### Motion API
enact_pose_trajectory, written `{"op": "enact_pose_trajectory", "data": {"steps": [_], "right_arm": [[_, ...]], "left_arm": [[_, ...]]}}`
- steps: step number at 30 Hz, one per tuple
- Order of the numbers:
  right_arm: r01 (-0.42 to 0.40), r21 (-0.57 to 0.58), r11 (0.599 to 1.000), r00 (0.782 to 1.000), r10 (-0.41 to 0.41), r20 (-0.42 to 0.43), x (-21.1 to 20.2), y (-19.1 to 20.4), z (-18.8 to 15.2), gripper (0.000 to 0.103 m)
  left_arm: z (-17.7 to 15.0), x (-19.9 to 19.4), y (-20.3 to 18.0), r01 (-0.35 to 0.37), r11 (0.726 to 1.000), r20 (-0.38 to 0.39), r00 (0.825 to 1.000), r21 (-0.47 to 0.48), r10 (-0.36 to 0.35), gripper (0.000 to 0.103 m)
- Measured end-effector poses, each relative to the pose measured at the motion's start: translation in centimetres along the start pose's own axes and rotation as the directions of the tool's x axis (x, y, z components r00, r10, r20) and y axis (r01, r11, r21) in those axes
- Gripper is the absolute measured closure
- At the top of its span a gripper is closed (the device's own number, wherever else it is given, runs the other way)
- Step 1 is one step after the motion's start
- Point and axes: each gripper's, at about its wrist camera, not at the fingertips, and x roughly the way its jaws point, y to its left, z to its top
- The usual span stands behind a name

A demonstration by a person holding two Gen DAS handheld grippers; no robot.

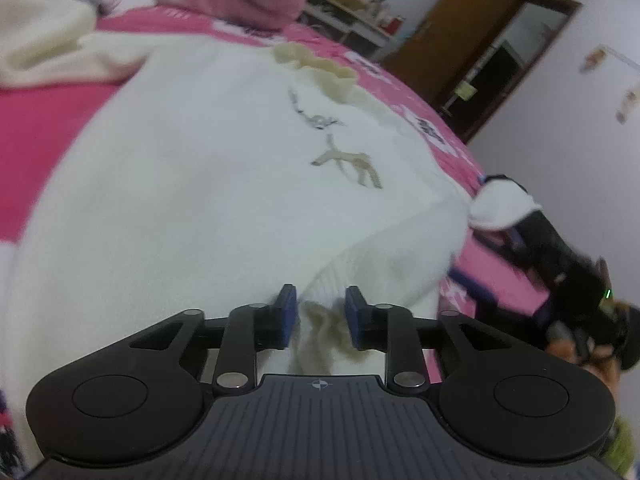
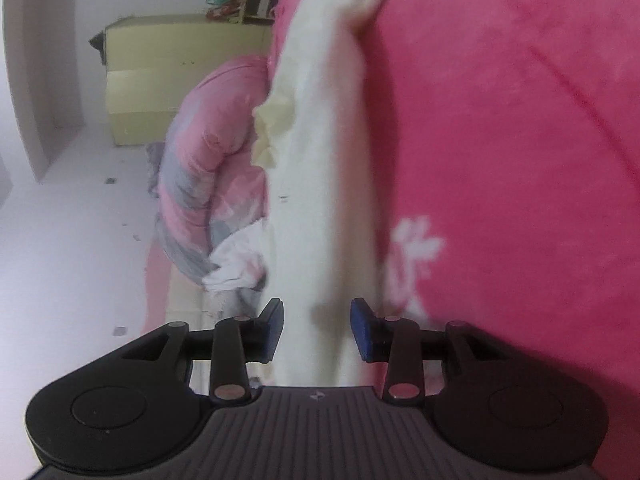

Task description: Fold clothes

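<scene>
A white sweater (image 1: 208,184) with a small deer embroidery and a cream ruffled collar lies spread on a pink bed. My left gripper (image 1: 321,314) stands with its blue pads on either side of a ribbed sleeve cuff (image 1: 324,280); the jaws are apart with cloth between them. In the left wrist view the right gripper (image 1: 492,200) is at the bed's right edge, bunched white cloth at its tip. In the right wrist view my right gripper (image 2: 317,328) has its jaws apart around a long white band of the sweater (image 2: 320,184).
The pink bed sheet (image 2: 500,140) has white flower prints. A rolled pink and grey quilt (image 2: 208,152) lies at the bed's edge, with a yellow cabinet (image 2: 160,80) behind. A brown door (image 1: 460,32) and shelves (image 1: 352,12) stand past the bed.
</scene>
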Motion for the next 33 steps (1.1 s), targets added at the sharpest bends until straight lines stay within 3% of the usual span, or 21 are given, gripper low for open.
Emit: {"op": "enact_pose_trajectory", "data": {"steps": [2,5,8,13,16,24,27,28,30,33], "right_arm": [[-0.009,-0.035,0.999,1.000,0.009,0.000,-0.3,0.6,-0.1,0.063],[0.017,-0.049,0.999,1.000,-0.017,0.001,-0.4,0.7,-0.1,0.063],[0.072,-0.003,0.997,0.997,-0.072,0.002,-0.2,-0.4,-0.2,0.064],[0.019,0.000,1.000,1.000,-0.019,0.005,0.1,0.0,-0.3,0.063],[-0.045,-0.035,0.998,0.999,0.045,-0.003,0.7,1.3,-0.1,0.063],[0.005,0.005,1.000,0.998,-0.005,-0.067,1.4,-0.7,-1.4,0.065],[-0.009,-0.040,0.999,0.991,0.004,-0.132,3.7,0.3,-2.0,0.065],[-0.001,-0.066,0.998,0.988,-0.009,-0.153,4.7,0.9,-2.3,0.069],[0.041,-0.113,0.993,0.983,-0.061,-0.175,5.9,1.6,-2.7,0.089],[0.064,-0.162,0.985,0.982,-0.092,-0.167,5.0,2.3,-2.9,0.093]], "left_arm": [[-0.2,0.2,-0.5,0.012,0.998,-0.006,1.000,0.054,-0.011,0.056],[-0.6,0.6,-1.2,0.025,0.990,-0.015,1.000,0.137,-0.023,0.048],[-1.3,0.8,-2.8,-0.022,0.965,0.004,1.000,0.261,0.022,0.047],[-2.3,1.3,-4.0,-0.077,0.924,0.037,0.997,0.375,0.068,0.047],[-2.6,1.3,-4.1,-0.088,0.912,0.053,0.996,0.400,0.073,0.047],[-3.0,1.5,-4.2,-0.091,0.906,0.075,0.995,0.412,0.066,0.048],[-3.1,1.5,-4.3,-0.095,0.903,0.082,0.994,0.418,0.066,0.052],[-3.1,1.5,-4.3,-0.095,0.903,0.083,0.994,0.419,0.066,0.057],[-3.2,1.4,-4.6,-0.091,0.900,0.082,0.995,0.425,0.062,0.065],[-3.4,0.8,-5.4,-0.068,0.887,0.078,0.996,0.457,0.036,0.082]]}}
